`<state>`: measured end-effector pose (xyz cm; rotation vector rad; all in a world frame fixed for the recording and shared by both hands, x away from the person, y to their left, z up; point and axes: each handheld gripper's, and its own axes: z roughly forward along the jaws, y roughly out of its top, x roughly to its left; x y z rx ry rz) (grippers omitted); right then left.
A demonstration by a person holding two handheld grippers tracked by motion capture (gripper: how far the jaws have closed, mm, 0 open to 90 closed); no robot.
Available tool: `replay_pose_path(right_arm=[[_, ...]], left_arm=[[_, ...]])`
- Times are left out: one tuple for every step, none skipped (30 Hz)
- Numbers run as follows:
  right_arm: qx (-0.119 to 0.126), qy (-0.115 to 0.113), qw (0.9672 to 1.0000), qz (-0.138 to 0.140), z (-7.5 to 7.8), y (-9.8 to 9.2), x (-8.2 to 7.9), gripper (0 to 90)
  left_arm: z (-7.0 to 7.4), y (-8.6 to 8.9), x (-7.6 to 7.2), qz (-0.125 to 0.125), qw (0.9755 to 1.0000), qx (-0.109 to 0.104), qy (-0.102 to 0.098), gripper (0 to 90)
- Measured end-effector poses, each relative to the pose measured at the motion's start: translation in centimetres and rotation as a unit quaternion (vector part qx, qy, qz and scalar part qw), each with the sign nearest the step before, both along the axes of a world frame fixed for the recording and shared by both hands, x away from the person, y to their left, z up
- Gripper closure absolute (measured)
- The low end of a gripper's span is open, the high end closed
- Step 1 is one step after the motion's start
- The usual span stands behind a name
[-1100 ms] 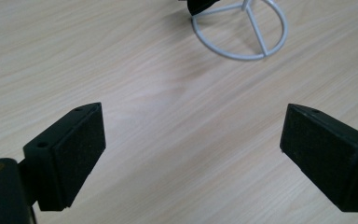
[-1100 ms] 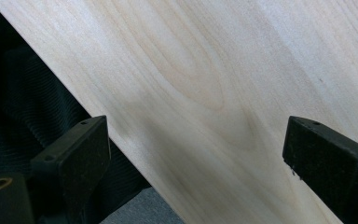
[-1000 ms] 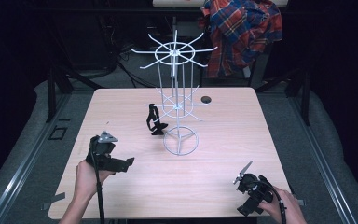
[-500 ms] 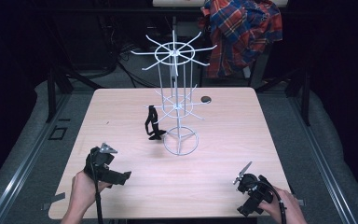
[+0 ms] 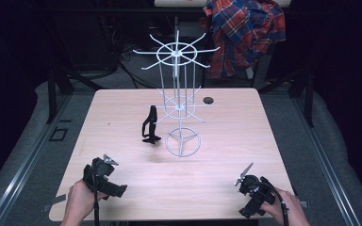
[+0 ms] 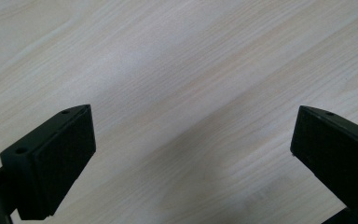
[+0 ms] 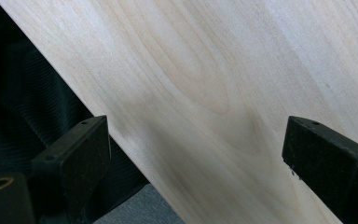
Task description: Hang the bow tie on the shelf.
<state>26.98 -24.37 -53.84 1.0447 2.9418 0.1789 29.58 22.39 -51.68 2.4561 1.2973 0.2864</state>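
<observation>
A pale wooden table (image 5: 226, 122) carries a tall white wire display rack (image 5: 180, 101) near its middle. Just left of the rack's ring base, a small black strap-like object (image 5: 149, 125) stands upright. At the near left corner, the left gripper (image 6: 191, 154) has its jaws spread wide, empty, over bare wood. At the near right edge, the right gripper (image 7: 196, 158) is likewise spread and empty.

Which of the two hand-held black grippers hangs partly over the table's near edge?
The right gripper: its own view shows the light wooden table ending at dark floor beneath its jaws. The left gripper looks down on wood alone.
</observation>
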Motion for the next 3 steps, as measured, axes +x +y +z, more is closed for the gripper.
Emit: replay_pose_path(right_arm=[[0.0, 0.0, 1.0, 0.001, 0.0, 0.02, 0.04, 7.3], [0.0, 0.0, 1.0, 0.001, 0.0, 0.02, 0.04, 7.3], [-0.004, 0.0, 1.0, 0.002, 0.06, 0.08, 0.09, 7.3]], left_arm=[[-0.12, 0.08, 0.07, 0.0, 1.0, -0.001, 0.003, 0.0], [-0.12, 0.08, 0.07, 0.0, 1.0, -0.001, 0.003, 0.0], [-0.22, 0.08, 0.1, 0.001, 1.0, -0.002, 0.005, 0.0]])
